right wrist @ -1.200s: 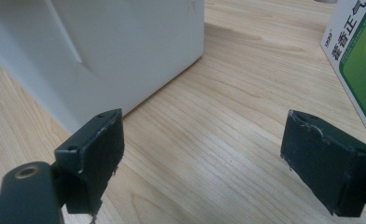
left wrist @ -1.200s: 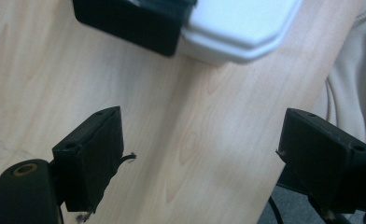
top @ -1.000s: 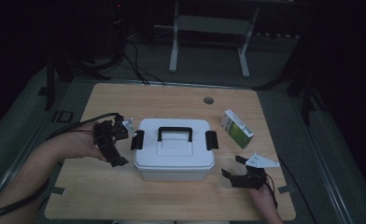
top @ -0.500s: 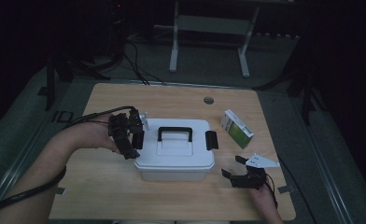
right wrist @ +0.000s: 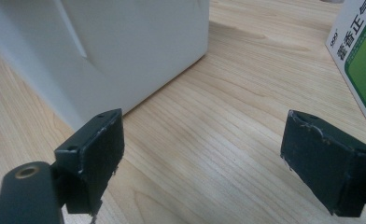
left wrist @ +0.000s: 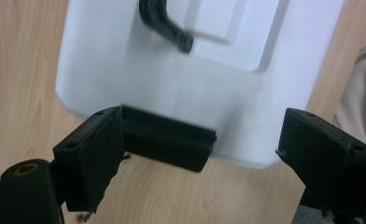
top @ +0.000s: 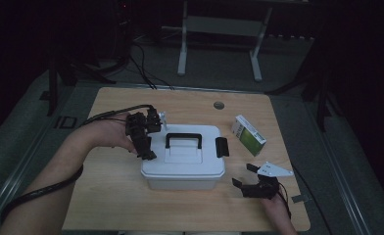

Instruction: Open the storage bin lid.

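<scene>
- We saw a white plastic storage box [top: 182, 156] with a black carry handle [top: 183, 140] standing near the middle of a wooden counter [top: 107, 196], its lid on.
- A black latch [left wrist: 168, 143] sat on the box's left end, and another black latch [top: 222, 147] on its right end.
- Over the past second the left gripper [top: 142, 133] had travelled from out beside the box to right over that left-end latch, rising slightly on the way.
- In the left gripper view its jaws stood wide apart and empty, the latch lying between them nearer one pad; whether that pad touched it, we could not tell.
- We judged this as lining up to flip the latch, the first step toward opening the lid.
- The right gripper [top: 258, 183] had kept still low on the counter by the box's front right corner, jaws apart, gripping nothing.
- A green-and-white carton [top: 249, 134] lay on the counter to the right of the box, well apart from both grippers.
</scene>
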